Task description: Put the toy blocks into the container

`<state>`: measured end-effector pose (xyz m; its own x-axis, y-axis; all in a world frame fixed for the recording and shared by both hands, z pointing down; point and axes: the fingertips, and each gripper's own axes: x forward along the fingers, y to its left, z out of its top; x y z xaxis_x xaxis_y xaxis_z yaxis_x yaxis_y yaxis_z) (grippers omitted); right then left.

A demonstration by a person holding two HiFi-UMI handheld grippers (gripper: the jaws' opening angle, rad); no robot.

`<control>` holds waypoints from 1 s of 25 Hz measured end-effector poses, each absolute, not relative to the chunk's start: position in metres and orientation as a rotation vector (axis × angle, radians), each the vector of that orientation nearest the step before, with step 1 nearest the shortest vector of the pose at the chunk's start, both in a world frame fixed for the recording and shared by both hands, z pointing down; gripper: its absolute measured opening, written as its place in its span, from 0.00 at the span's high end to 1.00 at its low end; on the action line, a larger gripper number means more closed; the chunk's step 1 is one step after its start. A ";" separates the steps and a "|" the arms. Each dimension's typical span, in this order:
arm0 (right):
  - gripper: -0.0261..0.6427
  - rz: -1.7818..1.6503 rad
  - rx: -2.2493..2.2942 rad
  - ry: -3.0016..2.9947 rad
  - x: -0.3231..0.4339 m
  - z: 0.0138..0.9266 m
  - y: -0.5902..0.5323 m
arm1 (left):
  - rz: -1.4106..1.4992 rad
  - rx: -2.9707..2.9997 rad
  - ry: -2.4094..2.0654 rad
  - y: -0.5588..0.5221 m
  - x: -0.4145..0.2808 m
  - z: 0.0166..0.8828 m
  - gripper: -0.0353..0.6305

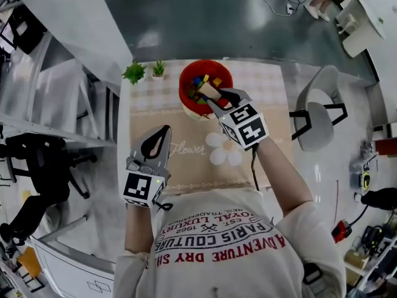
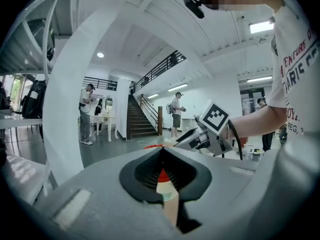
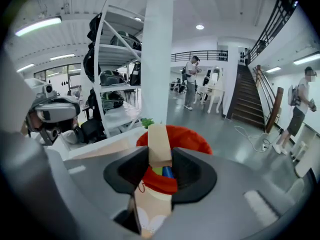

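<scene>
While the right gripper (image 1: 212, 99) pinches a tan block (image 3: 160, 143) over the red container (image 1: 183, 90), left gripper (image 1: 164, 133) closed on nothing, parting its jaws seems next.

the table (image 1: 267, 82) is viewed steeply from overhead. each gripper view is aimed low along its own jaws. the red container (image 3: 187, 136) is shared by all three views.

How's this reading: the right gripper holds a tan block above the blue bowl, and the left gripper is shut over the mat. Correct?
Not quite: the bowl is red, not blue, as the head view shows. The right gripper does hold a tan block above it, and the left gripper is shut over the mat.
</scene>
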<state>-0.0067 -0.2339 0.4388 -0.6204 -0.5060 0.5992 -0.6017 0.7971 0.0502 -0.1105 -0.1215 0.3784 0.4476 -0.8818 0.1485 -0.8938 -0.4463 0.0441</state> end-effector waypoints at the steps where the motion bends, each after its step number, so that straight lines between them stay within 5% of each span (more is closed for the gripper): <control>1: 0.74 0.214 0.839 -2.358 -0.002 0.442 -0.239 | 0.154 2.581 -1.573 -0.125 -0.109 0.378 0.94; 25: 0.66 0.330 0.996 -2.348 0.023 0.466 -0.254 | 0.148 2.557 -1.447 -0.146 -0.095 0.407 0.94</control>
